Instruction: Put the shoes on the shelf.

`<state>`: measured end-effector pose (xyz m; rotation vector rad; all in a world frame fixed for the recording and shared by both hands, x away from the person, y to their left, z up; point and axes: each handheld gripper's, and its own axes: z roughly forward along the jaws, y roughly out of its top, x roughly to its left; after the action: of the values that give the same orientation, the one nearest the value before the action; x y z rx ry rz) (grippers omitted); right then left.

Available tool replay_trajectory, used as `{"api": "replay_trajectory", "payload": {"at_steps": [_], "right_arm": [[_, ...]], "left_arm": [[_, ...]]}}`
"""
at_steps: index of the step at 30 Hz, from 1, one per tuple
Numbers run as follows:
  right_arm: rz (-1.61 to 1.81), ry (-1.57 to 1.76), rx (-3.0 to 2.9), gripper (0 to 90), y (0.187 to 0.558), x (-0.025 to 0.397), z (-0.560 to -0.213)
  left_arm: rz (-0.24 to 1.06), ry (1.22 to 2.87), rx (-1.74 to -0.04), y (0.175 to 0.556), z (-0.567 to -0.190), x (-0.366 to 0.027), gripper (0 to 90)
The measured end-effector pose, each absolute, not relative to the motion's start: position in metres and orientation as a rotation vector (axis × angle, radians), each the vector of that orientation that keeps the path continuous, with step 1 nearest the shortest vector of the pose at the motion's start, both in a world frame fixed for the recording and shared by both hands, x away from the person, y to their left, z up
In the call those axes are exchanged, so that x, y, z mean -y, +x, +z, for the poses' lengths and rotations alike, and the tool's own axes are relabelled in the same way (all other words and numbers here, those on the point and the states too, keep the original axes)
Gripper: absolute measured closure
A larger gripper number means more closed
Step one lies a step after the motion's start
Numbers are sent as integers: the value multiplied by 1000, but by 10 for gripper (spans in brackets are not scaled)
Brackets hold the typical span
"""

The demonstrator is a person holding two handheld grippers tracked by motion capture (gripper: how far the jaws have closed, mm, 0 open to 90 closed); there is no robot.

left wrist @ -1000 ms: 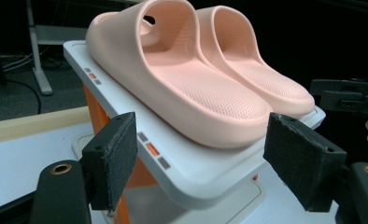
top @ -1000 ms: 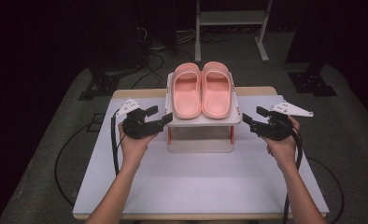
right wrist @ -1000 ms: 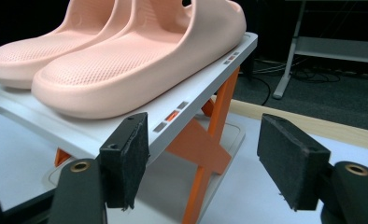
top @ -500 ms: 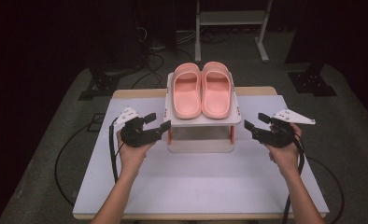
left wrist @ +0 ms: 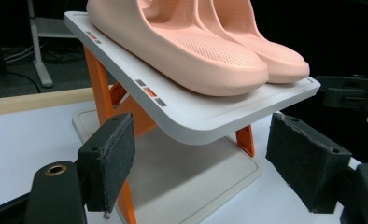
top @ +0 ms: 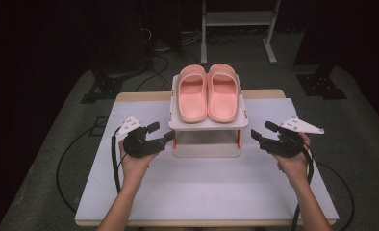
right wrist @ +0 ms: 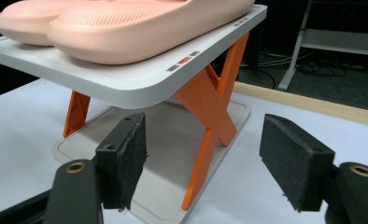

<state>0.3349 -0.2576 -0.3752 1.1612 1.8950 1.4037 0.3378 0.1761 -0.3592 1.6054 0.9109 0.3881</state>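
A pair of pink slippers lies side by side on the top shelf of a small white rack with orange X-shaped legs and a white base plate. My left gripper is open just left of the rack's front corner, nothing between its jaws. My right gripper is open just right of the rack, also holding nothing. In the left gripper view the slippers sit above the jaws, whose midpoint faces the rack's corner. In the right gripper view my open jaws face an orange leg.
The rack stands at the back middle of a white table with a wooden rim. Black cables trail from both grippers. Beyond the table is dark floor with stand legs and cords.
Both grippers have drawn back toward me and slightly downward, away from the rack's sides. The rack and slippers have not moved.
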Motion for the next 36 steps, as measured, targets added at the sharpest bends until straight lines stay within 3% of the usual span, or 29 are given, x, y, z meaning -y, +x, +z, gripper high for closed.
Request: {"api": "replay_trajectory", "payload": {"at_steps": [36], "right_arm": [[1376,1189,-1917,307,316,266,-409]], "left_arm": [[381,1615,-909,321,-398,-188,199]]}}
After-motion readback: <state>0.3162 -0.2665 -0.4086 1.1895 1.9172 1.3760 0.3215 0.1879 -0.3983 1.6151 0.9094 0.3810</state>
